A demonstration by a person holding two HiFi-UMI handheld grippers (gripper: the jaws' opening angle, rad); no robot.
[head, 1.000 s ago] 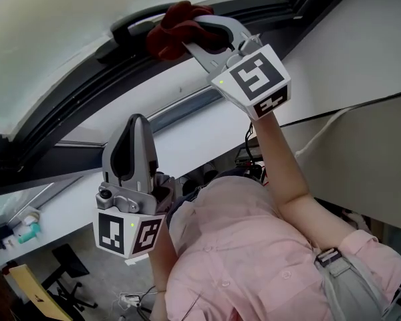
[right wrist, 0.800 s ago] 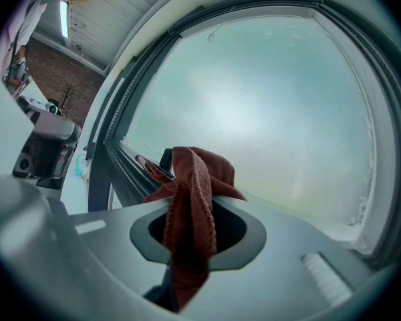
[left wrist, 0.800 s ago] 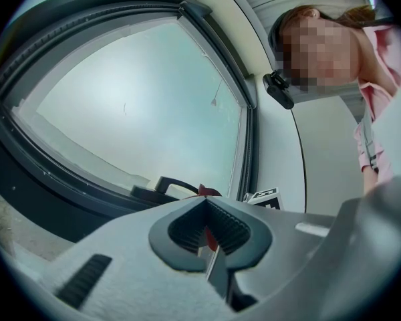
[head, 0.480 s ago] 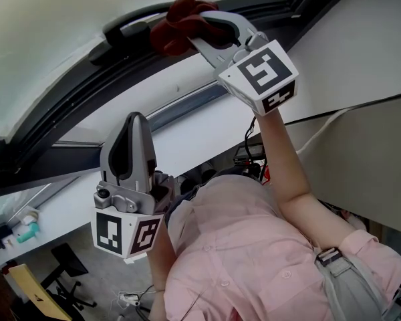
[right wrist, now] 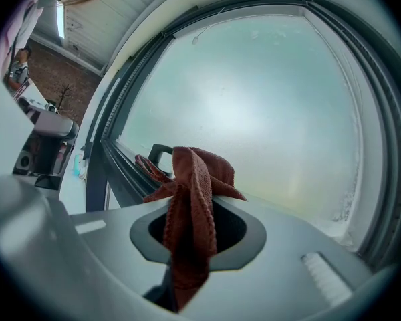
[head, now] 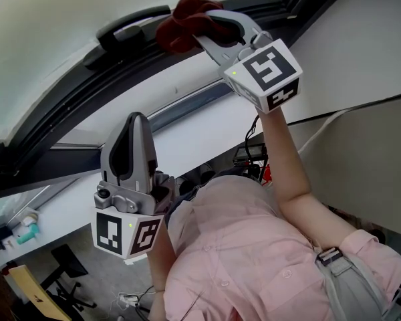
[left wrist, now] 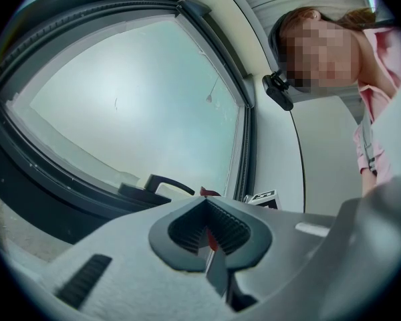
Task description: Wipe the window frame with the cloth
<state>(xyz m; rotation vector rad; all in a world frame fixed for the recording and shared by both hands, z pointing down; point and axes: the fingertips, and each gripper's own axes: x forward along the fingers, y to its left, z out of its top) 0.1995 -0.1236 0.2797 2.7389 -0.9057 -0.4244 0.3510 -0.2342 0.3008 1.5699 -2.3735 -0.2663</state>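
the right tongs [head: 207, 31] were pinching the red cloth [head: 180, 25] and held its bunched end against the dark frame [head: 60, 112], just beside the frame's black handle [head: 130, 22]. in the right gripper view the cloth ran down between the two pads, gripped tight, and its loose folds spilled over the top toward the frame. the left tongs [head: 135, 127] were pressed together on nothing. they were held well apart from the frame, tips pointing toward it.

the glass [head: 47, 39] inside the frame was pale and hazy. in the right gripper view, whitish speckling showed where the glass met the frame's far corner. on the room side of the frame ran a grey rail [head: 187, 105] and then a plain white wall [head: 361, 52]. far from the frame, a black chair [head: 70, 266] stood on the floor and a teal bottle [head: 30, 233] lay on a white ledge. the person wore a pink shirt [head: 254, 259], with the right arm stretched up to the frame.
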